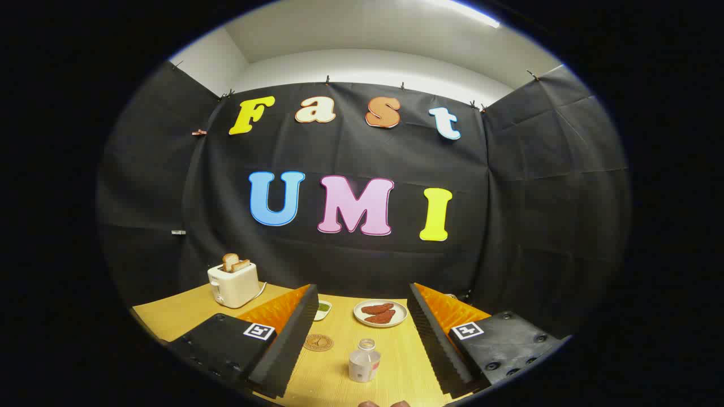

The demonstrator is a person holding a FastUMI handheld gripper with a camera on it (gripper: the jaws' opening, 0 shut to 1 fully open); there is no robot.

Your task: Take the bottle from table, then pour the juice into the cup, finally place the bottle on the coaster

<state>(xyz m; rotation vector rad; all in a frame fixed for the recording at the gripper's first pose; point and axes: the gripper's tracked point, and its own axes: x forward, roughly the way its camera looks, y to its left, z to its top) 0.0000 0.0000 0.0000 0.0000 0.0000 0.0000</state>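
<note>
Two fingers of our gripper (362, 339) stand wide apart at the bottom of the frame, gripping nothing, and the bottle (364, 362) sits upright on the table (181, 314) between them, low in the centre of the frame and touching neither finger.

We judge the bottle to be light and thin-walled: it is small, clear plastic, so it may dent under a hard squeeze and slide on a smooth side. Its mouth looks open, with no cap that we can make out, so any tilt on the way up could spill. We would close on the middle of the body, below the shoulder, and keep it vertical.

It is squat, with a short neck and a pale band low on the body that carries a reddish mark. How much juice it holds we cannot tell from here; the contents look nearly colourless.

Left of the bottle, just beside the left finger, lies the round brown coaster (318, 342). Beyond it a green-filled cup (323, 309) peeks out from behind that finger, though we are not sure it is a cup. A plate (380, 312) sits at centre, a toaster (233, 282) at lower left.
</note>
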